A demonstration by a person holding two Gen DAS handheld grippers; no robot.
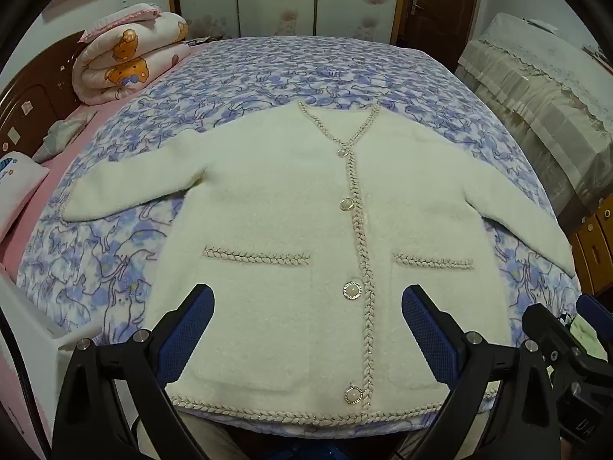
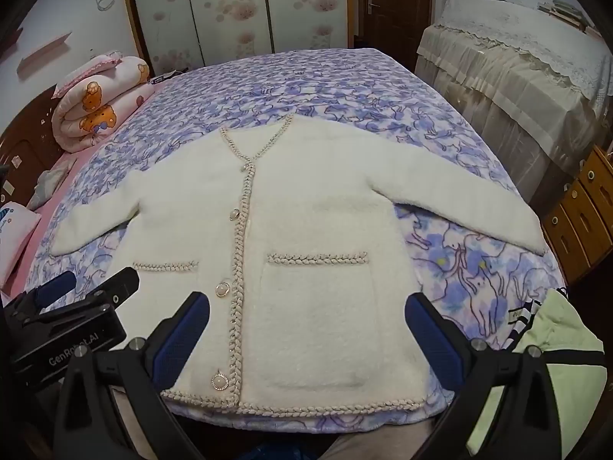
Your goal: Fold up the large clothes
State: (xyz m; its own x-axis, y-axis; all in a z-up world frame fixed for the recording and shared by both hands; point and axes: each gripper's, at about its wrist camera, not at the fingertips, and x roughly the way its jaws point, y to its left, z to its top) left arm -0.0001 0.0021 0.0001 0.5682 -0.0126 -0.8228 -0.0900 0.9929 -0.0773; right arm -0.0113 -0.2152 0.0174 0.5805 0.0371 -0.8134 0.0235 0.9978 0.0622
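cardigan [image 1: 291, 207] flat on bed, both tools wide open, empty, green garment [image 2: 551, 349] only in right view

Left gripper body [image 2: 69, 349]: in the right wrist view we read "GenRobot.AI" in pale letters along its black side, near left.
Right gripper body [image 1: 584, 427]: in the left wrist view we make out only "DA" on its black casing at the near right edge; the rest is cut off.
Striped cloth [image 2: 518, 316]: near right, a small dark print we cannot read.
Pillow [image 1: 15, 188]: left edge, a drawing only, no words we can read.
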